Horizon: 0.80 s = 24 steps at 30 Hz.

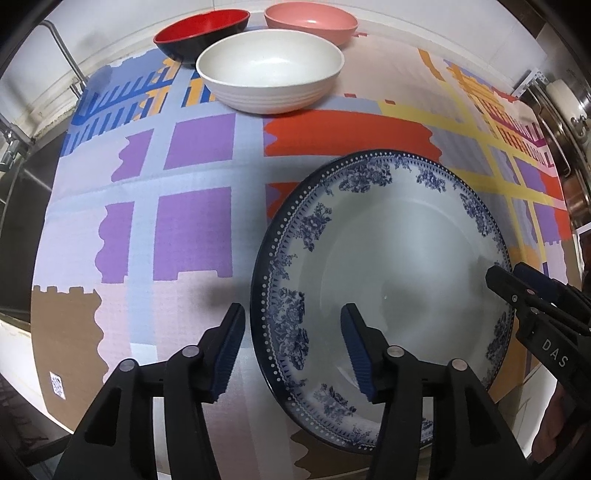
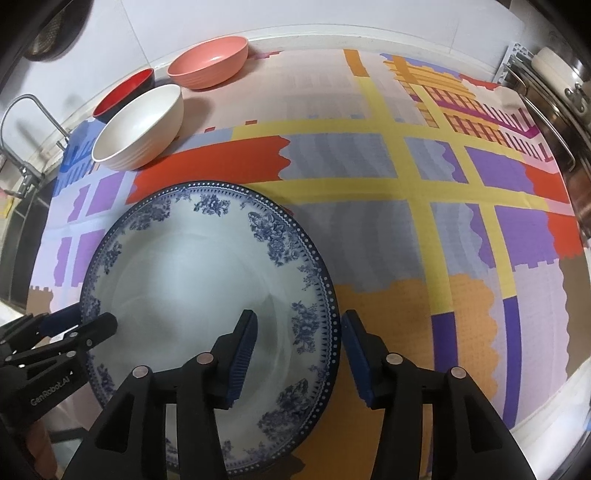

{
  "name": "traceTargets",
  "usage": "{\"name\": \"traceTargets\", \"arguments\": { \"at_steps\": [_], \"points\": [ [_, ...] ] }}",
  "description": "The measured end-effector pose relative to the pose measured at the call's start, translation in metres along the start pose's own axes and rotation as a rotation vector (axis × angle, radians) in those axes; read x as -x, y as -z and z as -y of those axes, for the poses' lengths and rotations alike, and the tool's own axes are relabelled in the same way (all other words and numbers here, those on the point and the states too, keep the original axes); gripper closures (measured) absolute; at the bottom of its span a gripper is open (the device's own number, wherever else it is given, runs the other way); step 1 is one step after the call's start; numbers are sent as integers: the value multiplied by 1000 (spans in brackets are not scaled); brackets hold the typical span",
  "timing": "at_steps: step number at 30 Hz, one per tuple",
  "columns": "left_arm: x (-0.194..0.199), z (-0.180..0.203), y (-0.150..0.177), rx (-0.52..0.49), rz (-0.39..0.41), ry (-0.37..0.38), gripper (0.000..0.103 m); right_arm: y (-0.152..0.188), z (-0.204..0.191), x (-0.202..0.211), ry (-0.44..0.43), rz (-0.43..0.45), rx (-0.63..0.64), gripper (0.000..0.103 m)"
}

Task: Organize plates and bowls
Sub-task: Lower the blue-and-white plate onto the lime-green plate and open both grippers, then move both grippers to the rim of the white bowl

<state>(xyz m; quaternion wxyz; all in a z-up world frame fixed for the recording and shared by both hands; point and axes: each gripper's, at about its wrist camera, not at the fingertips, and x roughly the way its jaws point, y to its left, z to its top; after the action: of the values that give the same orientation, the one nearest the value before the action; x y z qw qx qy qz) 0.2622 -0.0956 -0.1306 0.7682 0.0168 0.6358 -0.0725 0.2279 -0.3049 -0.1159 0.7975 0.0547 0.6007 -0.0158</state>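
A tabletop (image 2: 369, 122) covered by a cloth of purple, red, yellow and orange blocks fills both views. The largest dish, a round white porcelain plate with blue flowers and a dotted dark rim (image 1: 399, 266), lies flat near the front. At the far edge stand three bowls close together, unstacked: a ribbed white bowl (image 1: 269, 74), a pink bowl (image 1: 310, 22) and a red bowl with a black outside (image 1: 201, 31). The left gripper (image 1: 293, 350) straddles the plate's left rim and the right gripper (image 2: 299, 354) its right rim; the fingers of each are spread, one over the plate and one outside, pads clear of the rim. The plate seems set down; nesting the bowls likely remains.
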Motion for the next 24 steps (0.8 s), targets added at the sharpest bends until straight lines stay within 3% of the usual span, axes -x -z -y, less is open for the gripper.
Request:
{"name": "traceTargets", "arguments": {
  "at_steps": [9, 15, 24],
  "points": [
    [21, -1, -6, -16, 103, -53, 44, -7, 0, 11, 24, 48, 6, 55],
    [40, -8, -17, -26, 190, -75, 43, -18, -7, 23, -33, 99, 25, 55],
    [58, -28, -40, -14, 261, -84, 43, -47, -32, 41, -88, 186, 75, 55]
  ]
}}
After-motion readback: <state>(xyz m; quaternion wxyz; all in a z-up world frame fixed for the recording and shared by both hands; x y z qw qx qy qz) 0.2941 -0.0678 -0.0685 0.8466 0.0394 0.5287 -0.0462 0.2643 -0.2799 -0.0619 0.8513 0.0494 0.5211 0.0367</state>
